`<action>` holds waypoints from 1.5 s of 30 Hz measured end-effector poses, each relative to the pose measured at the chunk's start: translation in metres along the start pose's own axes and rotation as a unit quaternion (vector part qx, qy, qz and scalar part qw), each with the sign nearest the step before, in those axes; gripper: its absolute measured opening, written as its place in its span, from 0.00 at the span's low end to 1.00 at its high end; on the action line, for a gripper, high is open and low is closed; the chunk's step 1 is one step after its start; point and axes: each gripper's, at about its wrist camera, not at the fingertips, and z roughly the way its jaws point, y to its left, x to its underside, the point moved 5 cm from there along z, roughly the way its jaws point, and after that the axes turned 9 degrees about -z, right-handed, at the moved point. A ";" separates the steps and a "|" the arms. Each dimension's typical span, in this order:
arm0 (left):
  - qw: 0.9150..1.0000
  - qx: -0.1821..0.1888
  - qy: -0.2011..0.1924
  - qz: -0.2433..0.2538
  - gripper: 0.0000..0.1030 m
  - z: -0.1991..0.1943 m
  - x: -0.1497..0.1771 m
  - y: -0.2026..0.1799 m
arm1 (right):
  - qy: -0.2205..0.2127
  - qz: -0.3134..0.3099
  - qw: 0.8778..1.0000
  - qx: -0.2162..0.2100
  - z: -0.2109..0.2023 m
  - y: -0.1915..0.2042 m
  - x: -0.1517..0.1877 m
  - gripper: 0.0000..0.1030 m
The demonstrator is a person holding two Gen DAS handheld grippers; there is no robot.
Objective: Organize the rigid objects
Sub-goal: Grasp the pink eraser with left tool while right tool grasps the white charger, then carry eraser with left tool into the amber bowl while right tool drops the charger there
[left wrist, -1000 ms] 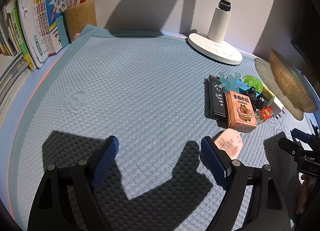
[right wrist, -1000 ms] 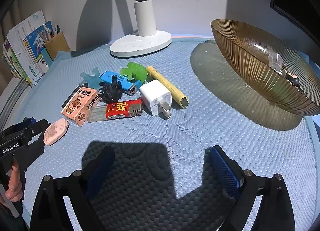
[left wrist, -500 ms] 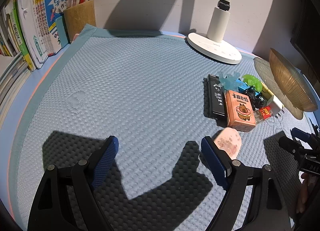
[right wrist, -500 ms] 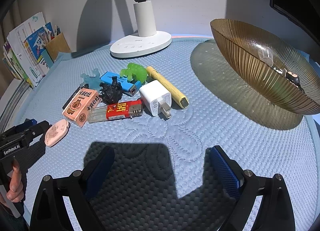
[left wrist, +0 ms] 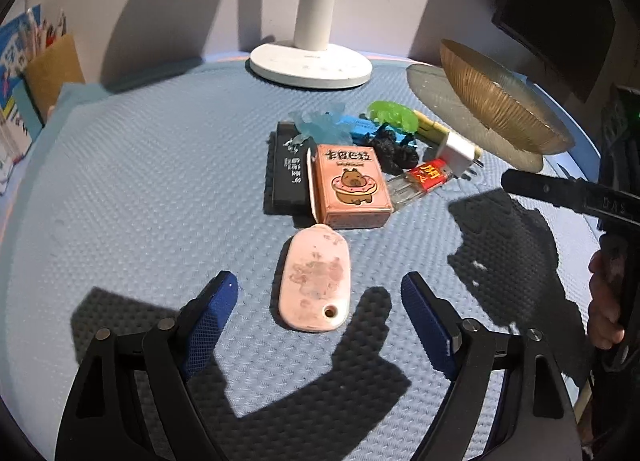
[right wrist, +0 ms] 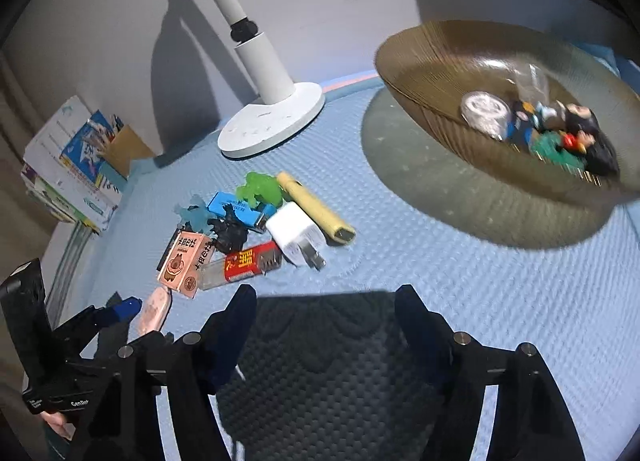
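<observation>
A pink oval tag (left wrist: 314, 281) lies flat on the blue mat (left wrist: 140, 181), between the fingers of my left gripper (left wrist: 320, 289). The jaws are closing, but the pads stand clear of the tag on both sides. Behind it is a cluster: a capybara box (left wrist: 350, 185), a black box (left wrist: 288, 169), a red lighter (left wrist: 424, 177), a white charger (left wrist: 458, 151), a yellow marker (right wrist: 316, 213) and small toys. My right gripper (right wrist: 324, 301) hovers over bare mat near the lighter (right wrist: 244, 265), its jaws closing on nothing. The ribbed brown bowl (right wrist: 440, 73) holds several small items.
A white lamp base (left wrist: 310, 65) stands at the back of the mat. A pen holder (left wrist: 52, 73) and books (right wrist: 68, 165) line the left edge. A dark screen (left wrist: 560, 13) is at the back right. A person's hand (left wrist: 604, 301) holds the right gripper's handle.
The left gripper swung right, so the pink tag now lies between its fingers. The right gripper rose and rolled, its jaws narrowed, and the bowl's inside came into view.
</observation>
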 end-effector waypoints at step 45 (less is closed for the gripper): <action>0.998 -0.002 -0.052 0.023 0.31 -0.031 0.020 -0.032 | 0.006 -0.123 0.990 0.074 -0.027 0.032 0.060 0.26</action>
